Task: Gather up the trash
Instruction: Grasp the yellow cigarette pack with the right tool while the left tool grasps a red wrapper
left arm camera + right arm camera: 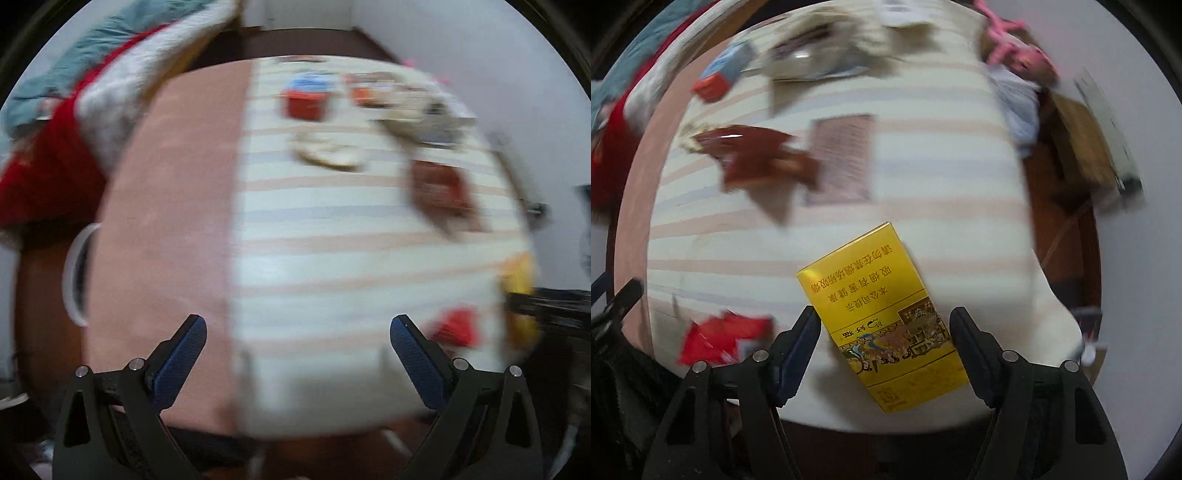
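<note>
My right gripper (884, 315) points down over a table with a striped cloth (923, 147). A yellow cigarette box (871, 295) sits slanted between its jaws, sharp against the blurred table, and the pads touch its two long edges. The same box shows as a yellow blur (521, 280) in the left wrist view. Other litter lies on the cloth: a red wrapper (724, 338) (458, 326), a brown wrapper (757, 158) (439, 192) and a red-and-blue pack (308, 96). My left gripper (298, 325) is open over the cloth's near edge with nothing between its fingers.
A pale flat disc (325, 149) and blurred packets (406, 99) lie at the far side. Left of the cloth is bare pink tabletop (166, 184), with a white ring (75, 273) past its edge. Something black (613, 350) sits at the lower left. Pink and white cloth (1015, 55) lies at the far right.
</note>
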`<state>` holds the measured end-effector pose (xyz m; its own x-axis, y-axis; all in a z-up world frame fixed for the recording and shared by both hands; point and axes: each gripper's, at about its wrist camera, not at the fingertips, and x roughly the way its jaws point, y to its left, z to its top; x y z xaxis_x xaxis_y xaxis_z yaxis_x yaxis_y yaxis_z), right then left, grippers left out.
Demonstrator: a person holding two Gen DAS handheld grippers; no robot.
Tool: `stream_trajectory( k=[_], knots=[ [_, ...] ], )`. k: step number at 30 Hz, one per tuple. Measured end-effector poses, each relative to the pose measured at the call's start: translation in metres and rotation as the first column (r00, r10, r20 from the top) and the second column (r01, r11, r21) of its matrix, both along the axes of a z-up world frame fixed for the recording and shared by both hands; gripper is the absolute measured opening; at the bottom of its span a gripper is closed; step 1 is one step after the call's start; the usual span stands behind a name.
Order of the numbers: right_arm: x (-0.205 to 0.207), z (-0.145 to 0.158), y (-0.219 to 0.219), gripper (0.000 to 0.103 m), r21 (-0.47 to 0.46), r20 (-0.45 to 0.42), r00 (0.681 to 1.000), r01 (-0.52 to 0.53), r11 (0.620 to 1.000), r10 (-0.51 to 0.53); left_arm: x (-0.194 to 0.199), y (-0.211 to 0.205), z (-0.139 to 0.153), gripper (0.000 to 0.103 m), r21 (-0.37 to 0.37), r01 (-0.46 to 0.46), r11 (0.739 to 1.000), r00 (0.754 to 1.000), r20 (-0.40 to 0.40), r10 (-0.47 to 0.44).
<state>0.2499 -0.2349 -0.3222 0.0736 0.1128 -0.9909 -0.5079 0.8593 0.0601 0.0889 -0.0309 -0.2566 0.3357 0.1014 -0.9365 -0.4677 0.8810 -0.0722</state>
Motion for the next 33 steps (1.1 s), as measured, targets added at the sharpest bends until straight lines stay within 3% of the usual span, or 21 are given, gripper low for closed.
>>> stream_trajectory(
  k=[3, 6, 9, 12, 20, 22, 27, 28, 33],
  knots=[
    [0.000, -0.008, -0.019, 0.074, 0.011, -0.069, 0.996, 0.052, 0.999, -0.051, 0.010, -0.035, 0.003, 0.101, -0.126, 0.106, 0.986, 0.994, 0.048, -0.101],
    [-0.001, -0.008, -0.039, 0.077, 0.048, -0.091, 0.993, 0.079, 0.996, -0.075, 0.032, -0.053, -0.010, 0.101, -0.146, 0.170, 0.974, 0.985, 0.049, -0.165],
    [-0.001, -0.006, -0.041, 0.078, 0.049, -0.085, 0.995, 0.057, 0.997, -0.053, 0.049, -0.063, -0.025, 0.077, -0.172, 0.174, 0.970, 0.985, 0.033, -0.171],
    [-0.001, -0.005, -0.038, 0.078, 0.031, -0.074, 0.997, 0.014, 0.999, -0.012, 0.059, -0.064, -0.032, 0.043, -0.129, 0.163, 0.978, 0.987, 0.024, -0.162],
    [-0.027, -0.011, 0.002, 0.076, -0.095, 0.016, 0.986, -0.162, 0.982, 0.164, 0.051, -0.049, -0.031, 0.037, -0.004, 0.132, 0.991, 0.991, 0.019, -0.132],
    [-0.031, -0.008, 0.004, 0.063, -0.075, 0.030, 0.990, -0.139, 0.988, 0.141, 0.047, -0.042, -0.030, 0.037, 0.011, 0.116, 0.993, 0.993, 0.016, -0.116],
    [-0.021, 0.005, 0.002, 0.067, 0.105, -0.060, 0.998, 0.034, 0.994, -0.028, 0.037, -0.026, -0.030, 0.037, 0.037, 0.077, 0.996, 0.997, 0.011, -0.078],
    [-0.021, 0.005, 0.006, 0.071, 0.099, -0.069, 0.997, 0.022, 0.995, -0.015, 0.037, -0.023, -0.030, 0.037, 0.041, 0.073, 0.996, 0.997, 0.012, -0.074],
    [-0.023, -0.004, 0.018, 0.071, 0.014, -0.024, 0.998, -0.058, 0.998, 0.058, 0.038, -0.018, -0.028, 0.034, 0.068, 0.054, 0.996, 0.998, 0.020, -0.055]
  ],
)
